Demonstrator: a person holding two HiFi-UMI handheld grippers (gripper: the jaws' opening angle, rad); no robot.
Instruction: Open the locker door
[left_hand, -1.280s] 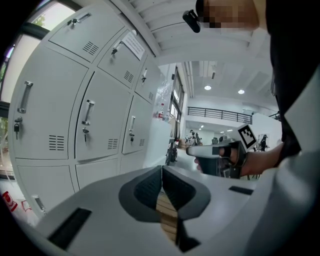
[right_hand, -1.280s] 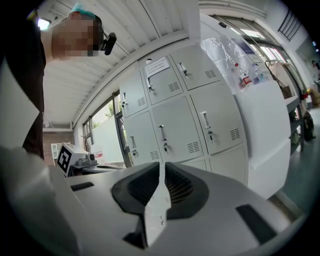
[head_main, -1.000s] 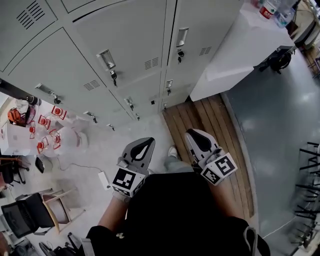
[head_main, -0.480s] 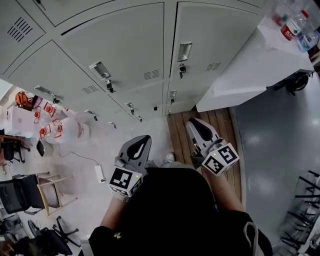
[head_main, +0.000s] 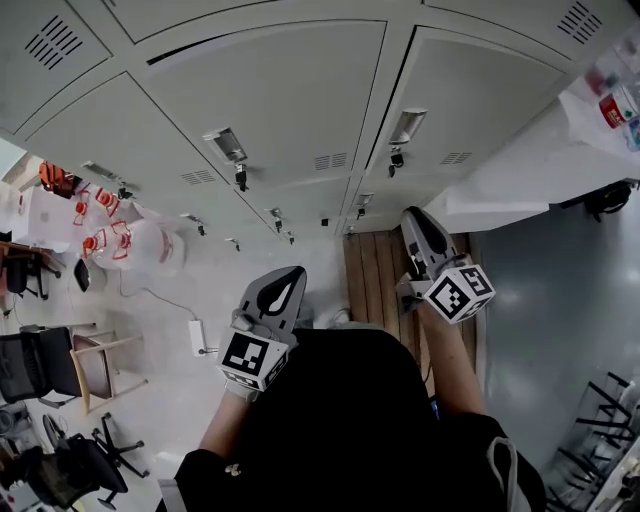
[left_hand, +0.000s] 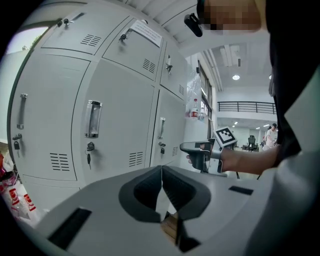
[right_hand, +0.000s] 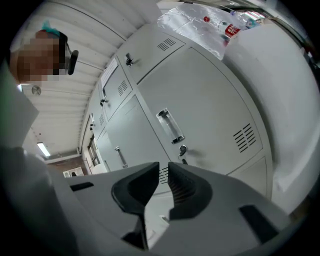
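Note:
A wall of grey lockers fills the top of the head view, all doors closed. Two doors nearest me carry metal handles, one at the left and one at the right, each with a keyed lock below. My left gripper is held low in front of me, shut and empty, its jaws pointing at the handle. My right gripper is raised closer to the lockers, shut with nothing in it. Past its tips I see the handle and lock, still some way off.
A white-covered table with bottles stands against the lockers at the right. A wooden floor strip runs below them. At the left are chairs, red-and-white packs and a power strip on the floor.
My right gripper has risen and moved forward toward the right locker door. The left gripper has stayed about where it was. The head view has tilted up the lockers.

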